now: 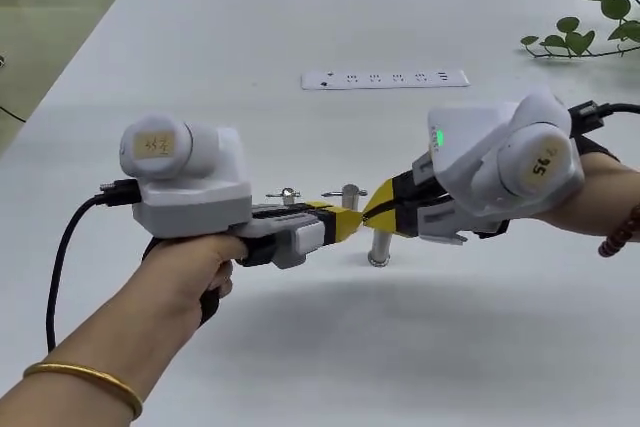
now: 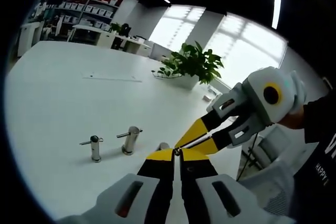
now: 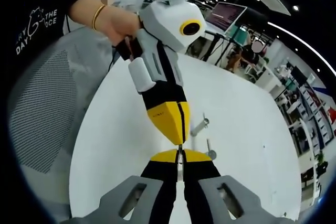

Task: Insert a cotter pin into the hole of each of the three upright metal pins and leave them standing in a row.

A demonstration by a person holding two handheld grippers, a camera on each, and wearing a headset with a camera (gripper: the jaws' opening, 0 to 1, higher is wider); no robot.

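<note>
1. One white table [image 1: 200, 67] is seen, on which everything else stands.
2. Two grippers are counted. The left gripper [image 1: 350, 224] and the right gripper [image 1: 372, 209] are held tip to tip just above the table, each in a hand.
3. One leafy plant [image 1: 577, 42] is seen at the table's far right edge.
4. One power strip [image 1: 385, 78] lies flat beyond the grippers.
5. Three upright metal pins are counted in a row: the first pin [image 2: 95, 148], the second pin [image 2: 129, 140], and the third pin [image 2: 164, 146], which is partly hidden behind the jaw tips.
6. Three cotter pins are counted. One crosswise pin [image 2: 86, 142] is passed through the first pin and another [image 2: 122, 135] through the second. A thin held cotter pin [image 2: 198, 141] is pinched between the right gripper's closed jaws. The left gripper's jaws are pressed together at its end; whether it is also gripped there cannot be told.
</note>
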